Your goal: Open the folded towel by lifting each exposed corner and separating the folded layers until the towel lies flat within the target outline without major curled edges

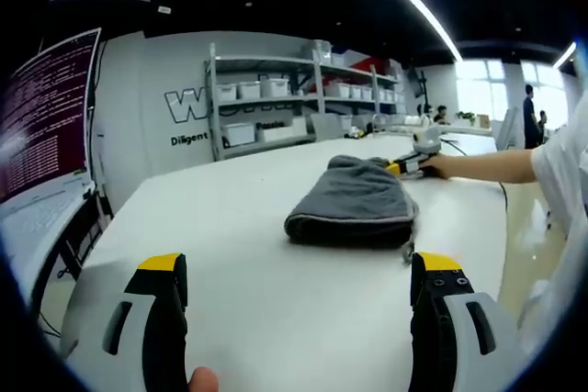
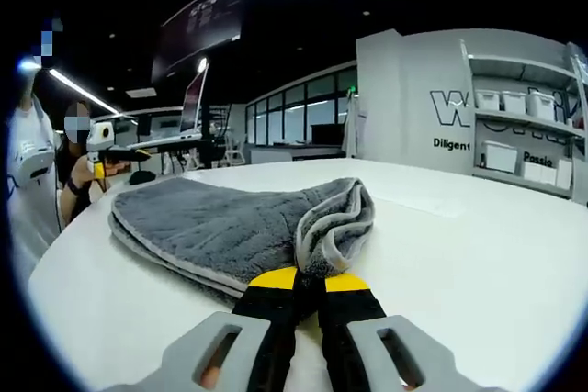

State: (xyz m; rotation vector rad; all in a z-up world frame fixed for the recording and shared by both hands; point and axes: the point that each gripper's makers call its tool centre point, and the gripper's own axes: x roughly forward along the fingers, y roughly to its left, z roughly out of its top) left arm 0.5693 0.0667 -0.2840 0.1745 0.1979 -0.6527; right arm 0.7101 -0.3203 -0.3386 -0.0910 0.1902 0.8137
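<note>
Grey plush towel (image 2: 239, 227) is lying folded, soft and floppy; right tool (image 2: 308, 280) is pinching its corner, left tool (image 1: 299, 268) is gaping apart.

The left gripper view sits low above the worktop (image 1: 276, 254), set back from the towel (image 1: 354, 204), facing the shelving (image 1: 294, 98). The right gripper view looks from the towel's (image 2: 239, 227) opposite end, right against it. Both share towel, worktop and shelving.
</note>
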